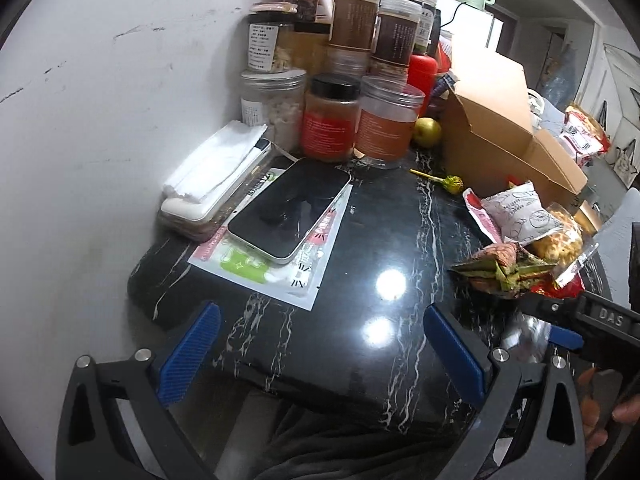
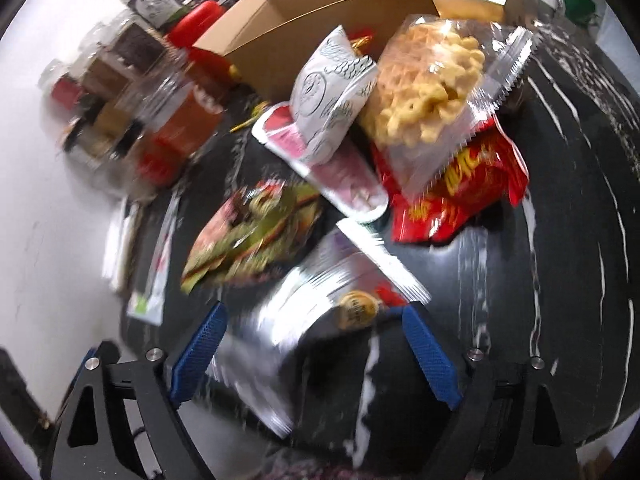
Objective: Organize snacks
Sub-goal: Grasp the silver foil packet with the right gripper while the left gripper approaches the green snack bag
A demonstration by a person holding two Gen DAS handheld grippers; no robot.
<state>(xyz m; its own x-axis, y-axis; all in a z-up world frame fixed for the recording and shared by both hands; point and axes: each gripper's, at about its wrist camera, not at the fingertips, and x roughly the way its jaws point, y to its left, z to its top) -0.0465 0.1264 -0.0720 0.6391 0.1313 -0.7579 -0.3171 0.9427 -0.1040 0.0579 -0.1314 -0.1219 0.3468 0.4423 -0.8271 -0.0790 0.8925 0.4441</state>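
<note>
Black marble table (image 1: 360, 220). Open cardboard box (image 1: 500, 120) at its far side. Snack heap just in front of the box: clear bag of puffs (image 2: 432, 88) atop red packet (image 2: 460, 196). Silver pouch (image 2: 320, 300) lies between right gripper's (image 2: 316, 352) wide-spread jaws, pads not pressing. Left gripper (image 1: 320, 352) wide, empty, over bare tabletop near phone (image 1: 288, 208).

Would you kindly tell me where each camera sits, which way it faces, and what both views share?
Left wrist: on the left hand-held gripper, angled down at the black marble table, a dark smartphone and the jars; its blue fingers and a fingertip show.
Right wrist: on the right hand-held gripper, angled down at a silver foil packet; blue fingers show.
Shared: brown cardboard box, clear bag of yellow puffs.
</note>
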